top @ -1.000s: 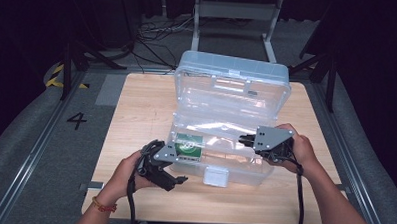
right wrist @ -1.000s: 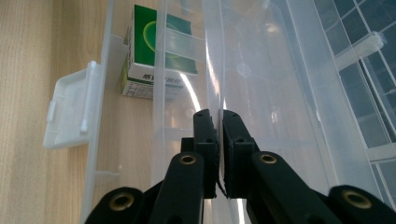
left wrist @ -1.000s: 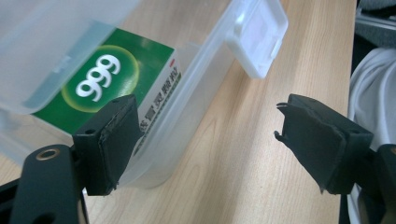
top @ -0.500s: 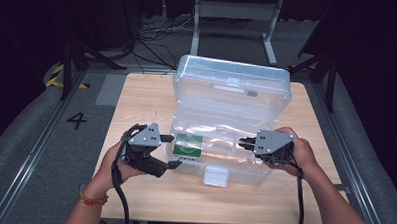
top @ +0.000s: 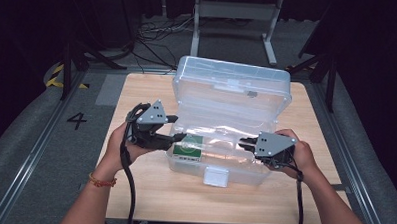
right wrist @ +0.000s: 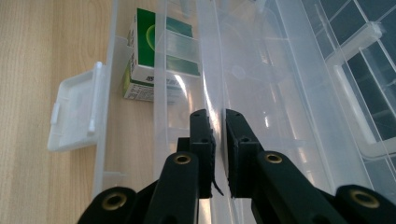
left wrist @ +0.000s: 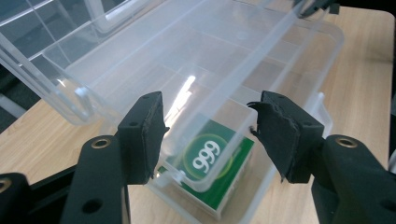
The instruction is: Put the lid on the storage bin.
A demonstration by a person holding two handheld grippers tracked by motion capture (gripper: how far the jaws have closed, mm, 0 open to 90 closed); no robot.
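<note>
Left gripper [top: 178, 137] lifted off the table, jaws just closing, half apart around the inner tray [left wrist: 224, 116] end, not pinching. Right gripper [right wrist: 217, 122] clamped on tray's wall. Green box [left wrist: 215, 172] sits beneath, inside the clear case [top: 244, 176]. Next: pinch left, lift level.

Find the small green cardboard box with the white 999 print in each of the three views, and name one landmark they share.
High view: the small green cardboard box lies at the left end of the clear plastic case.
Left gripper view: bottom centre, under a clear tray edge.
Right gripper view: top, left of centre.
Shared landmark: the case's white front latch.
</note>
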